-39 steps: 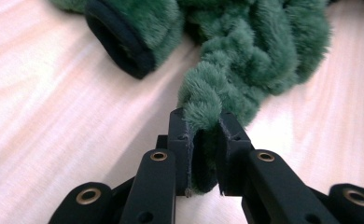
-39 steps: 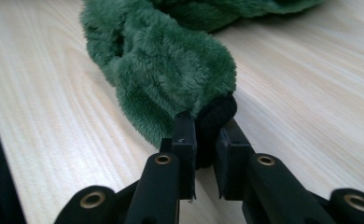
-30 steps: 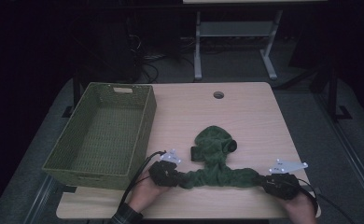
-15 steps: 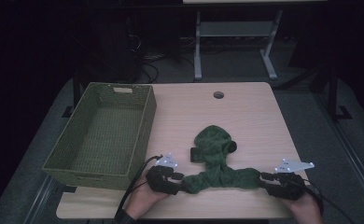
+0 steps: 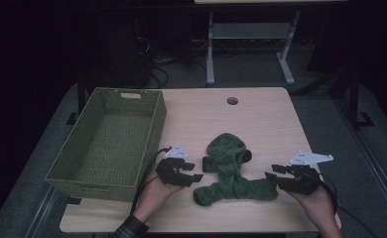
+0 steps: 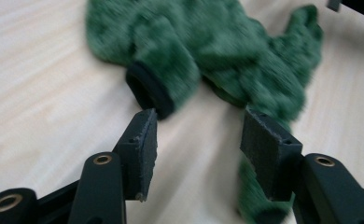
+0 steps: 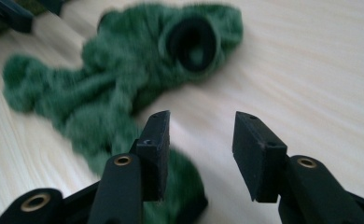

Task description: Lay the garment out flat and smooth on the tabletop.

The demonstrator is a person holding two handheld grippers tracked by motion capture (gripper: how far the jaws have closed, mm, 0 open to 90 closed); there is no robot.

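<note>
A fuzzy green garment (image 5: 231,171) lies bunched on the wooden table (image 5: 261,119), with its lower band spread sideways near the front edge. My left gripper (image 5: 194,171) hovers just left of it, and its jaws have just been opening, with nothing between them. In the left gripper view the garment (image 6: 208,42) and a dark-lined cuff (image 6: 150,91) lie beyond the left gripper (image 6: 199,121). My right gripper (image 5: 275,172) stands at the band's right end, and its jaws have also just been opening onto bare table. The right gripper view shows the garment (image 7: 124,79) ahead and left of the right gripper (image 7: 201,119).
A green woven basket (image 5: 95,184) stands along the table's left side, close to my left hand. A round cable hole (image 5: 232,100) sits near the far edge. A metal stand (image 5: 246,44) stands behind the table on the dark floor.
Both grippers were shut on the ends of the garment's band. They have opened, let go and lifted slightly away, and the band now lies slack on the table.
</note>
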